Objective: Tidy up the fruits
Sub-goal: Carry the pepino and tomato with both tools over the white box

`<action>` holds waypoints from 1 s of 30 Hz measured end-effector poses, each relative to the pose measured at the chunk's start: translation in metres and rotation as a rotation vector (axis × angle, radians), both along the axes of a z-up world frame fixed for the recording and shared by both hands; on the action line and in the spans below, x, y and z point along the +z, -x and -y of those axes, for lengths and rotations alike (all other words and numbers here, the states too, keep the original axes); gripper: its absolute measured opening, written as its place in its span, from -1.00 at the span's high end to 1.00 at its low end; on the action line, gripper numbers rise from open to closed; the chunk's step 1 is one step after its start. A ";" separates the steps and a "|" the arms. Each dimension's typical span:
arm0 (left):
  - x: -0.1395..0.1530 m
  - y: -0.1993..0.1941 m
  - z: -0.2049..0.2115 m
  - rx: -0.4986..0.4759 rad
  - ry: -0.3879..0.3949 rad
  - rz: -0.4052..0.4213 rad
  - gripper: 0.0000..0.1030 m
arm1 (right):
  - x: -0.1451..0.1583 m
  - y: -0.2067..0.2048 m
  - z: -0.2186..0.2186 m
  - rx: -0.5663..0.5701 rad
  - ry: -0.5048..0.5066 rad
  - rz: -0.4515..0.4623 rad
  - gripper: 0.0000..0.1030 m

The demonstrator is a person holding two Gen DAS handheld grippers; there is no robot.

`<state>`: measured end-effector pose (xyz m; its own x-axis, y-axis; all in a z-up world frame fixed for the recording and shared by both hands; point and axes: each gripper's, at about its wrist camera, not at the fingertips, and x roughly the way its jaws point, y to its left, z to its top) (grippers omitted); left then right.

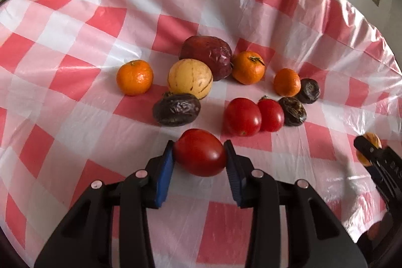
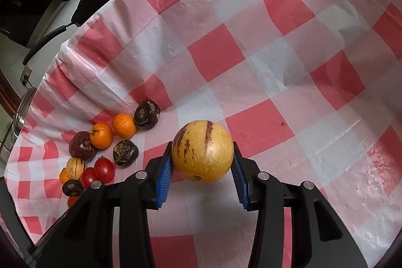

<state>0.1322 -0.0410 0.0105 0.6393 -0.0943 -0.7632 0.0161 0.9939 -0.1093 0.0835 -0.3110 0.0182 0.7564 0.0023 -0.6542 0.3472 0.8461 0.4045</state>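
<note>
The left gripper (image 1: 200, 155) is clamped on a red tomato (image 1: 200, 152), its blue pads (image 1: 165, 172) pressing the 2 long flanks, low over the checked tablecloth (image 1: 75, 47). The right gripper (image 2: 203, 162) grips a yellow striped melon-like fruit (image 2: 203, 151) at its widest girth, well apart from the rest. Just beyond the held tomato lie 2 more tomatoes (image 1: 242, 116), 3 wrinkled dark fruits (image 1: 176, 109), 3 mandarins (image 1: 135, 77), a second striped yellow fruit (image 1: 190, 78) and a large purple fruit (image 1: 207, 59), clustered near mid-cloth. The tomato looks smooth, thin-skinned and soft, so I judge it bruises or slips under a hard squeeze; a light hold across its middle suits it. The yellow fruit seems firmer and heavier, and round enough to roll once released.
</note>
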 end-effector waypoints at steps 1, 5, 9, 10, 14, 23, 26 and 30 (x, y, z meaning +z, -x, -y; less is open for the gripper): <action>0.001 0.003 0.000 0.000 -0.009 0.013 0.24 | 0.000 0.000 0.000 0.001 0.001 0.003 0.16; 0.006 0.019 0.004 0.002 -0.023 0.045 0.24 | 0.001 0.000 -0.001 0.009 0.009 0.019 0.16; 0.012 0.036 0.005 0.013 -0.012 0.062 0.24 | 0.002 0.001 0.000 0.014 0.004 0.033 0.16; 0.014 0.042 0.004 0.018 -0.009 0.066 0.24 | 0.002 0.001 0.000 0.014 0.002 0.035 0.16; 0.019 0.069 -0.002 0.049 0.005 0.071 0.24 | 0.003 0.001 0.000 0.020 -0.002 0.036 0.16; 0.028 0.172 -0.032 0.078 -0.081 0.086 0.24 | 0.000 0.027 -0.024 0.169 -0.050 -0.031 0.16; 0.026 0.199 -0.047 0.087 -0.097 0.078 0.24 | 0.002 0.064 -0.048 0.222 -0.067 -0.015 0.16; 0.028 0.231 -0.065 0.097 -0.129 0.095 0.24 | 0.004 0.109 -0.085 0.312 -0.064 -0.014 0.16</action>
<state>-0.0988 0.0240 0.0382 0.7102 0.0661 -0.7009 -0.0759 0.9970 0.0171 -0.0257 -0.2262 0.0226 0.7036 0.2740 -0.6557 0.0809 0.8858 0.4570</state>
